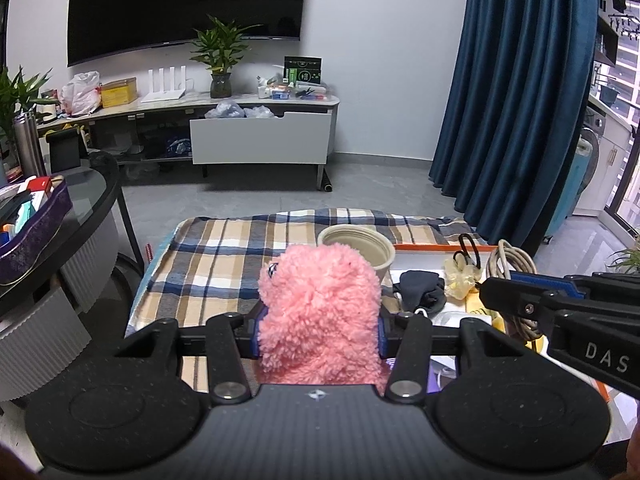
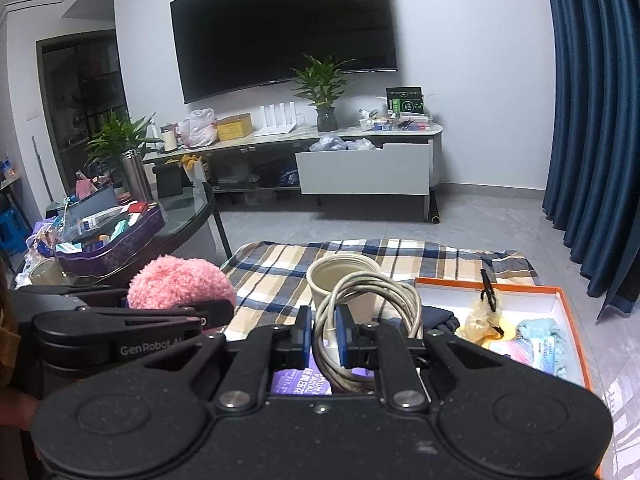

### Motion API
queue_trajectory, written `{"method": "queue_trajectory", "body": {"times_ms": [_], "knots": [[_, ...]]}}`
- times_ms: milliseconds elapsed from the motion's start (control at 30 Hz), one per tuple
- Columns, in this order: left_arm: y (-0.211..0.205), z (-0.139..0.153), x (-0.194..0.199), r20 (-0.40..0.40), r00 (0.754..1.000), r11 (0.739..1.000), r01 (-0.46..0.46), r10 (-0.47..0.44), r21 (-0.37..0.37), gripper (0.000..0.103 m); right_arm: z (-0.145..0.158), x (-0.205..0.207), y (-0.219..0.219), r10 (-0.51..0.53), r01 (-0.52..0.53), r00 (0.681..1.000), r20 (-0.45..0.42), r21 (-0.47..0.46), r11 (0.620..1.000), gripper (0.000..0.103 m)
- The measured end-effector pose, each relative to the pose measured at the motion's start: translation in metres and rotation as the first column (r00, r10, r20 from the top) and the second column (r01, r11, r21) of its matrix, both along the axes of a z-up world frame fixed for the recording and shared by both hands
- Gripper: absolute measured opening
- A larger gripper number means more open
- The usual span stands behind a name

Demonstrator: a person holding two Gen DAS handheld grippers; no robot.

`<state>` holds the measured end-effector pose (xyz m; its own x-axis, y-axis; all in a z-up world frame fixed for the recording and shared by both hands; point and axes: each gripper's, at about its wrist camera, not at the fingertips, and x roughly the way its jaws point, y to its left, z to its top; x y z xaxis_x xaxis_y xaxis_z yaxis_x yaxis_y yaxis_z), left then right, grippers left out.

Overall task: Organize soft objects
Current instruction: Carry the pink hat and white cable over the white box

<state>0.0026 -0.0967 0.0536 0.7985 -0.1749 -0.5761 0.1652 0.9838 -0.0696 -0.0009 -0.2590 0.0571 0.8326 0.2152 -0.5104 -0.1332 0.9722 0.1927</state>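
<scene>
I've got the pink fluffy toy [image 1: 320,312] squeezed between my left gripper [image 1: 320,330] jaws, up off the plaid blanket [image 1: 224,248]. My right gripper [image 2: 323,336] is clamped on a coiled grey cable [image 2: 372,300]. Just past both jaws sits a paper cup [image 2: 340,276], orange tray [image 2: 560,292] off right.
</scene>
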Motion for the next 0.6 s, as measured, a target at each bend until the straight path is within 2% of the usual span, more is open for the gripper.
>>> {"method": "queue_trajectory", "body": {"times_ms": [600], "knots": [[-0.023,-0.003,-0.009,0.000,0.998,0.998,0.064,-0.064,-0.004,0.048,0.004,-0.012,-0.023,-0.056,0.056,0.998,0.008,0.002,0.998,0.016]]}}
